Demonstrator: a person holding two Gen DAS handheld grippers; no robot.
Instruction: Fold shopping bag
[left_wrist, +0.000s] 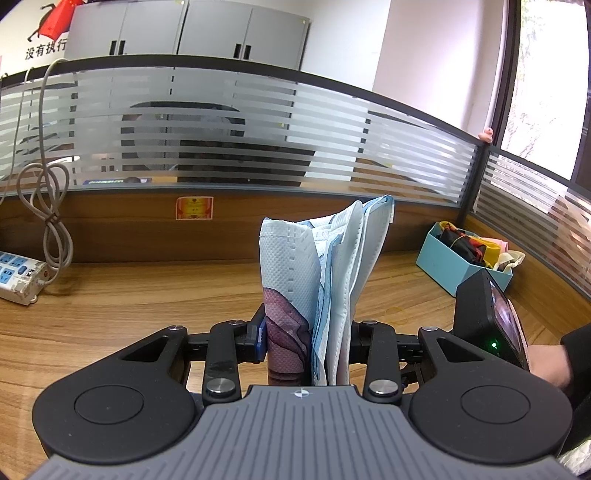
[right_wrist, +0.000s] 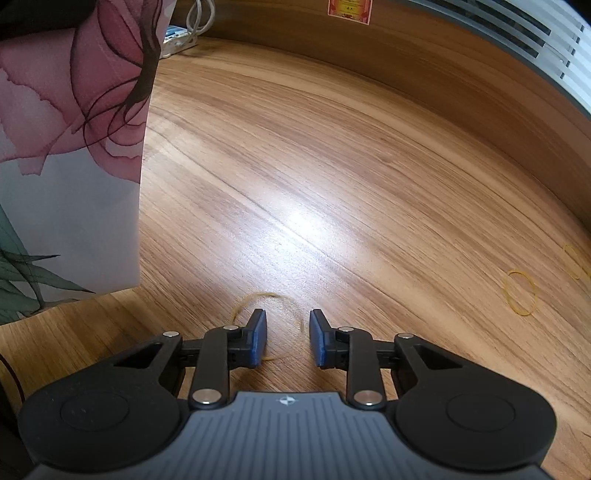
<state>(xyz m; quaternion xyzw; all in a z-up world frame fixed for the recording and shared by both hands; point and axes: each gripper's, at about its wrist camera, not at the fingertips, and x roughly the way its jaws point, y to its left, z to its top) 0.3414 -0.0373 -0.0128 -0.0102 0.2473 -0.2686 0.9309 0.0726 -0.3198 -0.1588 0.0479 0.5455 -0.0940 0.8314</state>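
Observation:
My left gripper (left_wrist: 306, 332) is shut on the folded shopping bag (left_wrist: 295, 266). The bag stands upright between its pads as a thick white and pale blue bundle with a pink print low down. The same bag hangs at the left edge of the right wrist view (right_wrist: 70, 147), showing pink flowers and green leaves. My right gripper (right_wrist: 288, 325) points steeply down at the wooden desk (right_wrist: 332, 166) with a gap between its blue pads. A thin yellow rubber band (right_wrist: 275, 295) lies flat on the desk around the fingertips. Nothing is pinched between the pads.
Two more rubber bands (right_wrist: 521, 291) (right_wrist: 574, 262) lie at the right. A light blue box (left_wrist: 443, 258) of coloured items sits at the back right. A power strip (left_wrist: 18, 277) with a looped cable lies at the left. A striped glass partition (left_wrist: 221, 122) lines the desk's far edge.

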